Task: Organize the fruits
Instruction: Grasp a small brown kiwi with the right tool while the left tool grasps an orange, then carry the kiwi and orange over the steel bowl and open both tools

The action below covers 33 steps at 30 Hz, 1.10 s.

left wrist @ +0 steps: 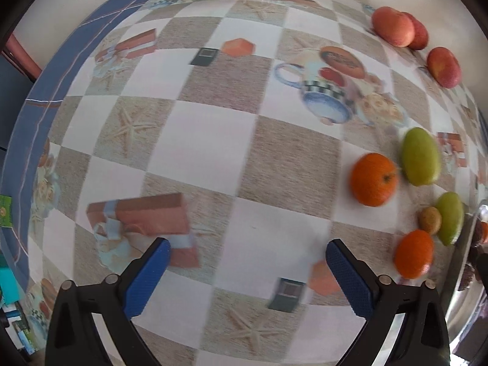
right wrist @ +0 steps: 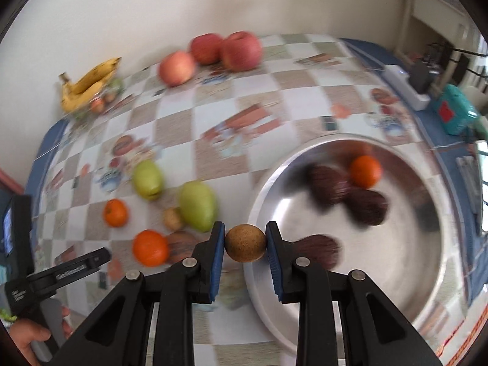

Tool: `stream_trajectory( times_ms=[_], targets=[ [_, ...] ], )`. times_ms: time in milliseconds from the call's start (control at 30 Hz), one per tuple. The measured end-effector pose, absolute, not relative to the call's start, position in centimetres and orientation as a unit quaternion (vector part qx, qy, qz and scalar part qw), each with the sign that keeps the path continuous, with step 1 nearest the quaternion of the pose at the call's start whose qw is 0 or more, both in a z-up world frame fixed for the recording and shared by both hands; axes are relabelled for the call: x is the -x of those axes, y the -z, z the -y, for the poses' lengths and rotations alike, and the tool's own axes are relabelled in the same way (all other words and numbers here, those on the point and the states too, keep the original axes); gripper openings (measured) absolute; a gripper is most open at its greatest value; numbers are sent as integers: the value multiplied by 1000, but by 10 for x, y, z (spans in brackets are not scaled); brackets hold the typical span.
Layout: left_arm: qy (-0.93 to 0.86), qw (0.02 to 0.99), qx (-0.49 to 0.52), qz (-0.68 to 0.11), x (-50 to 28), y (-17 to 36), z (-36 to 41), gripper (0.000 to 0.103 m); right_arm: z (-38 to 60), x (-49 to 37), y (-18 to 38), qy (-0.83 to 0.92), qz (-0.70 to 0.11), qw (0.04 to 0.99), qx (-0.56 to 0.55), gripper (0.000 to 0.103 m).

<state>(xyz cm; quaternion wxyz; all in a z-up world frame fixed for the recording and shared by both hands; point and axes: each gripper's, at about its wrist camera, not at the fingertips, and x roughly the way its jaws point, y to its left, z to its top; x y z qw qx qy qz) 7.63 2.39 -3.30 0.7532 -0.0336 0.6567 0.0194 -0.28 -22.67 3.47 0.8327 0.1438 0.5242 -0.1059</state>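
Note:
My right gripper is shut on a small round brown fruit, held just at the left rim of a big steel bowl. Inside the bowl lie three dark brown fruits and an orange. My left gripper stands open above the patterned tablecloth with nothing between its fingers. To its right lie two oranges, two green mangoes and a small brown fruit. The right wrist view shows the same group: oranges, green mangoes, small brown fruit.
Three red apples sit near the wall at the back of the table. A clear container with bananas and other fruit stands at the far left corner. A person's hand holds the left gripper. A white power strip lies at the right edge.

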Motion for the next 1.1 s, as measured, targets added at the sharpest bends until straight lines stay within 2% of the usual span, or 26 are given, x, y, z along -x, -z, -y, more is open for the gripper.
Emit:
stream_trajectory(
  times_ms=[300, 400, 467, 533, 600, 700, 800, 1100],
  targets=[
    [64, 796, 48, -600, -58, -9, 36, 98, 270, 18, -39, 144, -521, 827, -155, 29],
    [102, 800, 44, -590, -55, -16, 57, 87, 272, 20, -39, 146, -523, 826, -151, 29],
    [118, 796, 47, -592, -52, -14, 69, 85, 273, 21, -39, 145, -523, 827, -147, 29],
    [130, 789, 48, -598, -51, -9, 75, 78, 274, 22, -39, 146, -522, 827, -147, 29],
    [135, 785, 44, -602, -51, -5, 76, 76, 274, 23, -40, 146, -521, 828, -149, 29],
    [135, 784, 37, -605, -51, 1, 82, 64, 273, 23, -40, 142, -521, 828, -150, 29],
    [137, 780, 36, -610, -54, 7, 86, 39, 272, 23, -40, 140, -522, 829, -146, 29],
    [149, 787, 59, -595, -49, -8, 75, 38, 277, 24, -41, 145, -521, 827, -153, 29]
  ],
)
